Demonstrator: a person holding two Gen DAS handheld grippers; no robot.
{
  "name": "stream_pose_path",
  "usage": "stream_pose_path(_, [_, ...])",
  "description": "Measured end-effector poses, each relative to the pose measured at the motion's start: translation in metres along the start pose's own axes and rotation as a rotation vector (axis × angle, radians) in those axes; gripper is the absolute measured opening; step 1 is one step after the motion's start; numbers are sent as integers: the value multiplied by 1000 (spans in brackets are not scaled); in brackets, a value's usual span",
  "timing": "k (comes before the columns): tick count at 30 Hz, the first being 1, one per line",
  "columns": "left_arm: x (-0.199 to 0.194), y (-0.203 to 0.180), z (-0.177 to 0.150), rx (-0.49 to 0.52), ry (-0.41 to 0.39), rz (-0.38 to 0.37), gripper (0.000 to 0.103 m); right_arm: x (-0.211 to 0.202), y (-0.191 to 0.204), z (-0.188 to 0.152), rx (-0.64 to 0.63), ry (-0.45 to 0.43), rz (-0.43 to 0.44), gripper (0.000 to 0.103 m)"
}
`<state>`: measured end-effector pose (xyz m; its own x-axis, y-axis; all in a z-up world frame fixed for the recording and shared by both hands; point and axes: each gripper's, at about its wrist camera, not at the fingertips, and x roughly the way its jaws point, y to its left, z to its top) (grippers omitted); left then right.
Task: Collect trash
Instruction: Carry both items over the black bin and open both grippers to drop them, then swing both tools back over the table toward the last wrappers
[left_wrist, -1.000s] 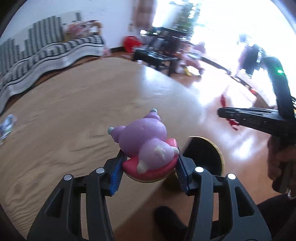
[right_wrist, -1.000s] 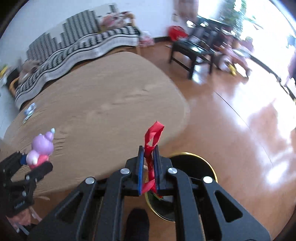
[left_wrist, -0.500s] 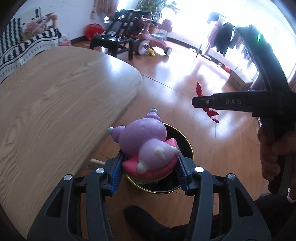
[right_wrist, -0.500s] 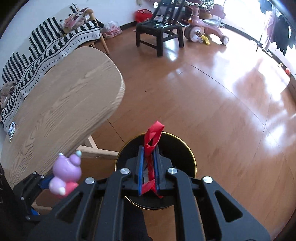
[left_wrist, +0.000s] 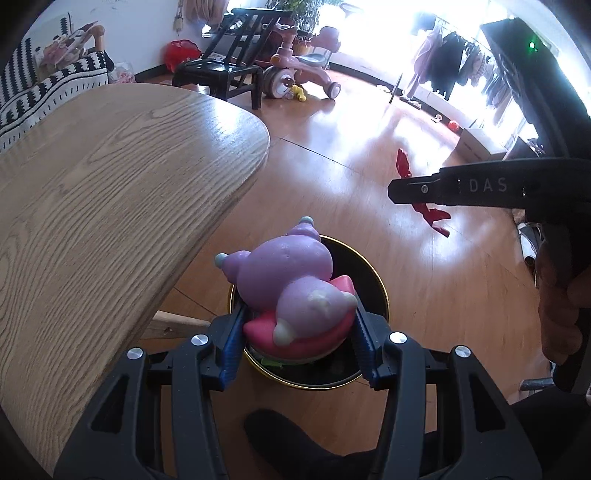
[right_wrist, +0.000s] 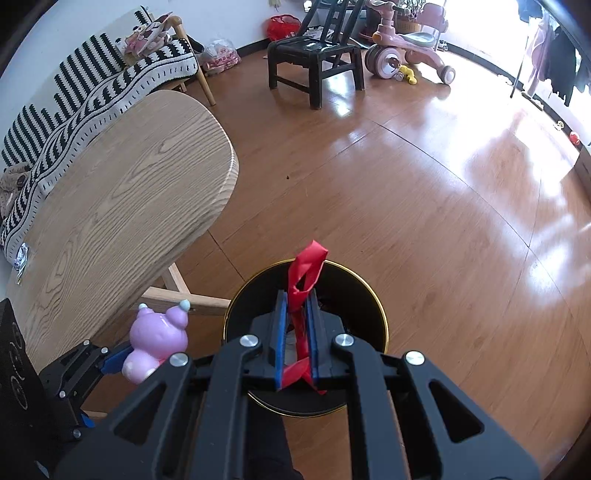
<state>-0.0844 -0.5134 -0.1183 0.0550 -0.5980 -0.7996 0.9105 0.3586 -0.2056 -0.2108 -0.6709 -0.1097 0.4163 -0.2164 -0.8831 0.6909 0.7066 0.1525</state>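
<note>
I am holding the left gripper (left_wrist: 299, 332) clamped on the toy (left_wrist: 291, 291) and the right gripper (right_wrist: 297, 332) pinching the ribbon (right_wrist: 304, 273) above the bin (right_wrist: 369, 295), ready for dropping.

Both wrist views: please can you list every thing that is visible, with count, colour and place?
toy: one, purple and pink, held above the bin.
ribbon: one, red, held above the bin.
bin: one, black with gold rim, on the floor beside the table.
table: one, light wood, at left.
sofa cover: one, black and white striped, behind the table.
chair: one, black, far floor.
ride-on toy: one, pink, beside the chair.
left gripper: fingers closed on the toy.
right gripper: fingers closed on the ribbon.
hand: one, holding the right gripper.
</note>
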Motion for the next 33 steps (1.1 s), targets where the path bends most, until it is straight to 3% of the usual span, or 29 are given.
stream_pose_path(5, [1, -8, 3, 1, -23, -10, 57, 2, -7, 0, 28, 4, -15, 14])
stream_pose_path(6, [0, -8, 3, 0, -25, -15, 63, 3, -9, -1, 37, 8, -11, 36])
stream_pose_path(7, [0, -8, 3, -3, -28, -20, 71, 2, -11, -1, 42, 4, -9, 71])
stream_pose_path(8, [-1, -8, 3, -6, -35, -21, 74, -1, -11, -1, 42, -18, -20, 82])
stream_pose_path(9, [-1, -7, 3, -9, -41, -20, 76, -5, -9, -1, 34, -44, -28, 85])
stream_pose_path(23, [-29, 3, 7, -29, -75, -20, 82, -17, 13, 2, -1, -95, -20, 85])
stream_pose_path(28, [-72, 42, -1, -81, -114, 34, 88, -26, 50, 7, -60, -153, -10, 85])
stream_pose_path(33, [-134, 125, -21, -254, -150, 132, 89, -27, 122, 10, -134, -164, 79, 85])
